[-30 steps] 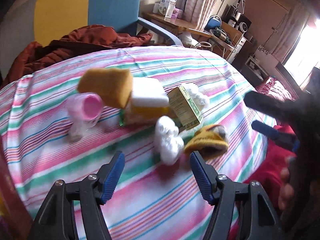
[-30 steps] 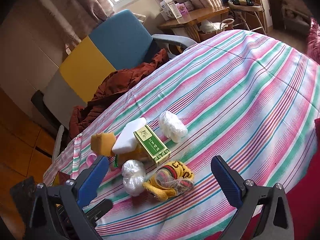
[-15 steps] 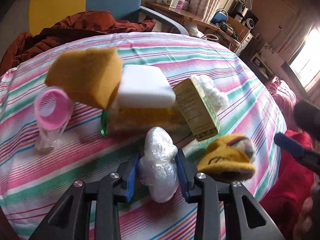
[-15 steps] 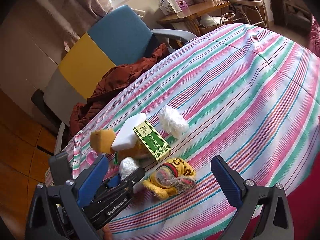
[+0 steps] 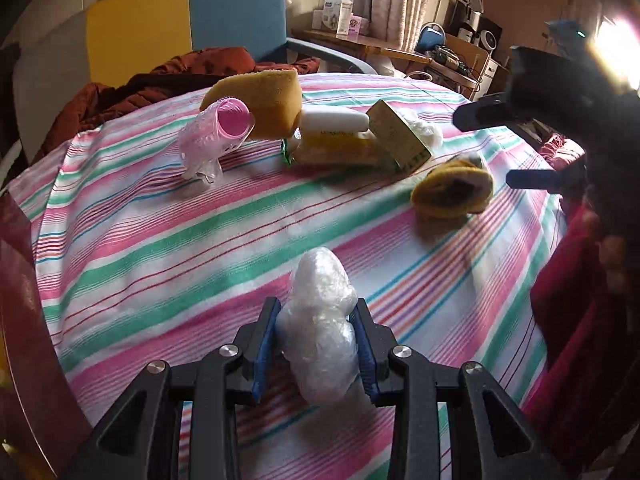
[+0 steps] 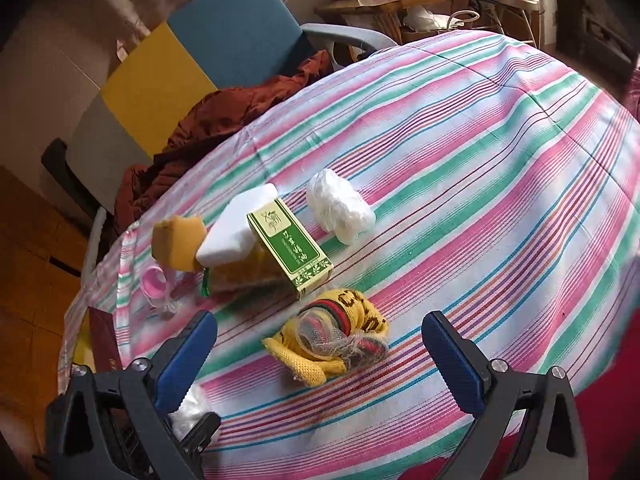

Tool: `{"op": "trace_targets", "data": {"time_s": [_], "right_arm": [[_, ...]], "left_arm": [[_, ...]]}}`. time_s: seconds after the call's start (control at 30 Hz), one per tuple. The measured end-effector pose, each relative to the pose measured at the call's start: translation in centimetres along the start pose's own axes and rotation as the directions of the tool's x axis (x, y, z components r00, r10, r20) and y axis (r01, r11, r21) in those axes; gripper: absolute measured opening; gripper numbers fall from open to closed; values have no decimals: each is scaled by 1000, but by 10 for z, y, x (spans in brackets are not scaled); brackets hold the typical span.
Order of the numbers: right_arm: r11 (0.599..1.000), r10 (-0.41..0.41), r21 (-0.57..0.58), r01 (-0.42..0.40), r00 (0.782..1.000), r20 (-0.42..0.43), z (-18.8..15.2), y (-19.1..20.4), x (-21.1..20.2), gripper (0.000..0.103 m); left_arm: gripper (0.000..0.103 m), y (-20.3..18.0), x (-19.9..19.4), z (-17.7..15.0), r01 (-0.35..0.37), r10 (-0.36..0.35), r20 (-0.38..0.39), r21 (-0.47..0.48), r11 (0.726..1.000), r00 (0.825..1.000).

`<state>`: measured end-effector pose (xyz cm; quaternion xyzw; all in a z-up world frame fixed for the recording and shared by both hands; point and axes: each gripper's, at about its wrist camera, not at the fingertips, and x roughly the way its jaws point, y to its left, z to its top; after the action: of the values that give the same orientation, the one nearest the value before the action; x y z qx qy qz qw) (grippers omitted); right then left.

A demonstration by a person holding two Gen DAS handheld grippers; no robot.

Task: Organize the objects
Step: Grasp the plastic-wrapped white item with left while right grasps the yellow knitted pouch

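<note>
My left gripper (image 5: 316, 312) is shut on a white plastic-wrapped bundle (image 5: 320, 344), held just above the striped cloth near the table's front edge; it also shows at the lower left of the right wrist view as the bundle (image 6: 188, 408). My right gripper (image 6: 318, 318) stands open over a yellow knitted item in netting (image 6: 336, 336), not touching it. Behind lie a green box (image 6: 290, 248), a white foam block (image 6: 236, 228), an orange sponge (image 6: 176, 242), a pink-capped clear plastic piece (image 5: 216, 136) and a second white bundle (image 6: 340, 206).
The round table wears a pink, green and white striped cloth (image 6: 480, 160). A blue and yellow chair (image 6: 224, 32) with a rust-coloured jacket (image 6: 224, 116) stands behind it. A dark red book (image 6: 104, 340) lies at the left edge. A red sleeve (image 5: 568, 300) is at the right.
The left gripper closed on the white bundle and drew it back from the pile toward the table's near edge. The right gripper sank slightly toward the knitted item.
</note>
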<state>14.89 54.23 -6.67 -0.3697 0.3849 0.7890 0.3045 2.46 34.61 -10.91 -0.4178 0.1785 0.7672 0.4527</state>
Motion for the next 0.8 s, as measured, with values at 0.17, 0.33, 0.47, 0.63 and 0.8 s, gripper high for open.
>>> {"op": "trace_targets", "data": {"time_s": [0.17, 0.33, 0.47, 0.63, 0.8], "right_arm": [[996, -72, -48, 69, 996, -53, -3, 6, 16, 103], [987, -139, -89, 132, 987, -81, -3, 7, 28, 103], [978, -183, -116, 173, 979, -88, -2, 8, 36, 103], [971, -186, -177, 161, 974, -131, -5, 15, 49, 81], [961, -184, -233, 152, 975, -124, -9, 24, 48, 58]], "left_arm": [[35, -4, -2, -8, -11, 11, 45, 16, 1000, 999], [35, -1, -3, -12, -2, 1, 72, 21, 1000, 997], [35, 2, -5, -15, 18, -22, 78, 43, 999, 997], [35, 2, -4, -16, 16, -20, 87, 43, 999, 996], [35, 5, -11, -15, 15, -16, 58, 27, 1000, 998]]}}
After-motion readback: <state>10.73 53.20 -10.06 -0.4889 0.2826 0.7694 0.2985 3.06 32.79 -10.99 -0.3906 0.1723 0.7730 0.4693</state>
